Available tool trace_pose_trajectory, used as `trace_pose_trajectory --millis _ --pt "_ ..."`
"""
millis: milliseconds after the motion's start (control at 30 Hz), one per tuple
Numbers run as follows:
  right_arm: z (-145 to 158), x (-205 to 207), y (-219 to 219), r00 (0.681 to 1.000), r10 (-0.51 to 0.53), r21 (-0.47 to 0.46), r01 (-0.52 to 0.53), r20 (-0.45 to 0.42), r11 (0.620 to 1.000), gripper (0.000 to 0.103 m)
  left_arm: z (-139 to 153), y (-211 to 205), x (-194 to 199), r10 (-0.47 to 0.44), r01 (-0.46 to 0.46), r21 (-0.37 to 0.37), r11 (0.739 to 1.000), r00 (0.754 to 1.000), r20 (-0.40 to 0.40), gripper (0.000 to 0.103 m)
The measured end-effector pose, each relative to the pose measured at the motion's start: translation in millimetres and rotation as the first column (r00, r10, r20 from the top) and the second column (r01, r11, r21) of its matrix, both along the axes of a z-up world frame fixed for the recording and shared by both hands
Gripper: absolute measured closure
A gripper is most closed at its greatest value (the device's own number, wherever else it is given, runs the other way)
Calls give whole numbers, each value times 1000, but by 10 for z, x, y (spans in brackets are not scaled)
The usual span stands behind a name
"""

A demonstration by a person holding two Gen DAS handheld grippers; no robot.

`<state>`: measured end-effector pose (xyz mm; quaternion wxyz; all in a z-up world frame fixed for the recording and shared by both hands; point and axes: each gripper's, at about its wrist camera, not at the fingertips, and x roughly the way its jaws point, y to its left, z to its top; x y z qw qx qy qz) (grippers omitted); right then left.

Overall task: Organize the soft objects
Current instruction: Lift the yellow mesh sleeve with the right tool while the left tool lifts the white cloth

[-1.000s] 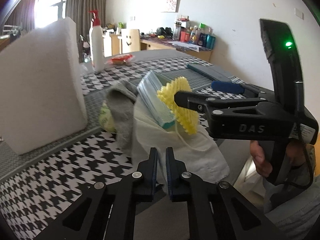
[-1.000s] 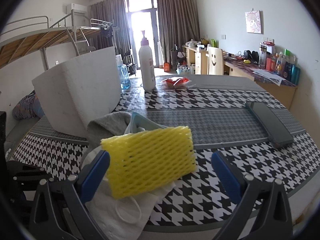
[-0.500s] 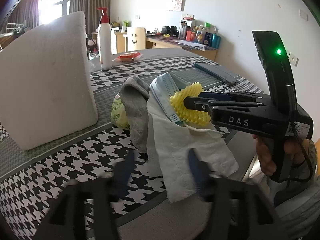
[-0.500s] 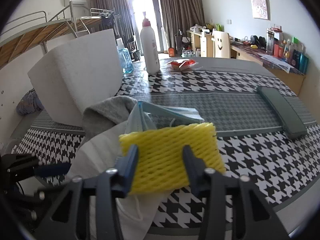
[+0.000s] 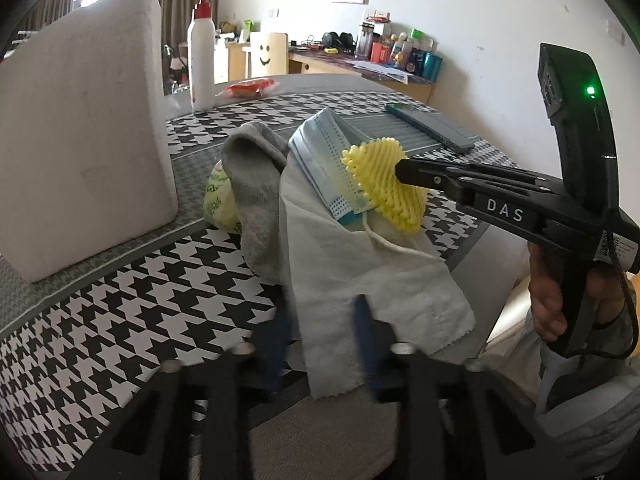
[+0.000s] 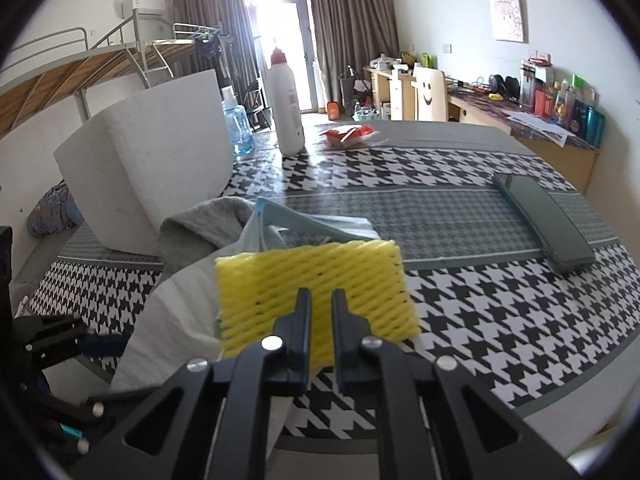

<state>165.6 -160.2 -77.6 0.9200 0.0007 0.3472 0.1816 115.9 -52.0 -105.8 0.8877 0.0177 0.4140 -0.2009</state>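
A pile of soft things lies at the near edge of the table. It holds a yellow foam net, a blue face mask, a grey sock and a white paper towel. My right gripper is closing, and its pads pinch the near edge of the foam net. In the left wrist view the right gripper reaches in from the right. My left gripper is blurred and closing. The hanging edge of the paper towel is between its fingers, which stand apart from it.
A big white foam block stands left of the pile. Behind it are a white pump bottle, a blue bottle and a red packet. A dark flat case lies at the right. A yellow-green item sits under the sock.
The right jaws went from wide open around the foam net to pinched on its near edge. The left jaws, shut on the paper towel, sprang open and have narrowed again.
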Motion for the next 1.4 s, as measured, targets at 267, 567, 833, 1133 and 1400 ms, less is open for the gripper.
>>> trace_pose_trajectory --millis 267,567,833,1133,1400 --pt "25 -17 -17 1000 -13 3 13 7 1000 89 57 -20 -44 -42 43 -45 998 999 21 99" --pt "-17 32 -43 999 -5 35 6 -32 999 40 298 13 -227 -82 92 -67 994 987 138 100" --pt "-86 76 -8 997 11 31 -9 -72 999 40 280 15 -217 -98 107 -76 991 989 108 100" --pt "-78 91 -82 996 20 53 -15 -89 998 36 201 117 -60 -39 43 -88 995 998 52 86" --pt "-71 96 -99 996 16 41 -12 -86 999 31 128 34 36 -53 54 -93 994 998 21 42"
